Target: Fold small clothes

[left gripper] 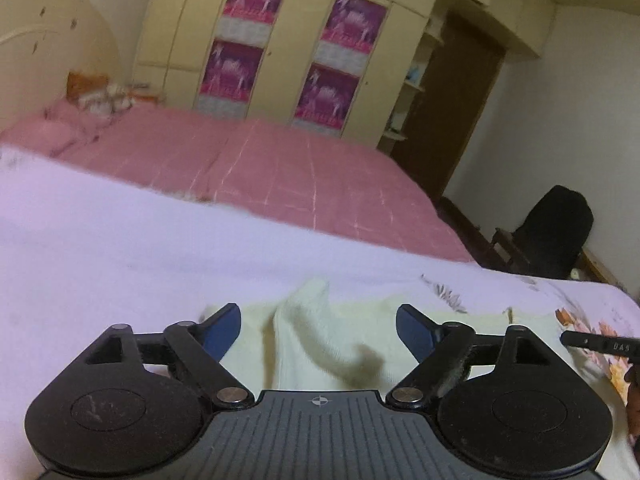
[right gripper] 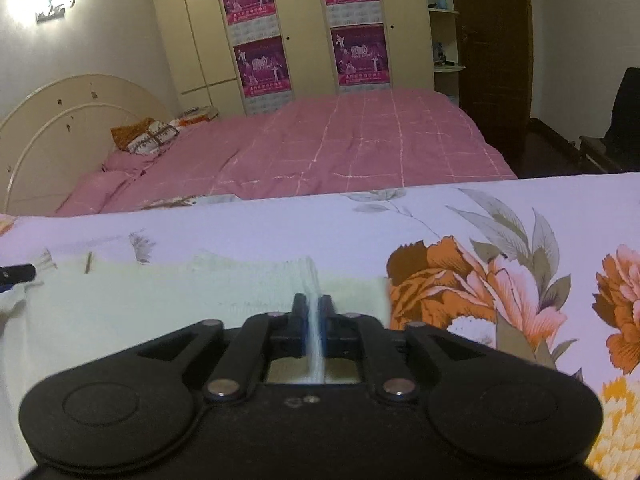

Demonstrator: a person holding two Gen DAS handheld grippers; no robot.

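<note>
Here the right gripper [right gripper: 314, 308] pinches a raised fold of the cream garment [right gripper: 160, 300], which lies on the floral sheet [right gripper: 480, 220]. The left gripper [left gripper: 318, 330] hangs spread above the cloth. Behind lies a pink bed [right gripper: 340, 144].

A pale lilac bedsheet printed with orange and peach flowers [right gripper: 460, 216] covers the flat surface in front. A pale yellow knitted garment [right gripper: 160, 300] lies directly on it, spread toward nine o'clock of the big orange bloom in the right wrist view. In the left wrist view the same garment [left gripper: 320, 344] rises in a ridge at its middle, with plain sheet [left gripper: 140, 248] beyond at twelve o'clock.
</note>
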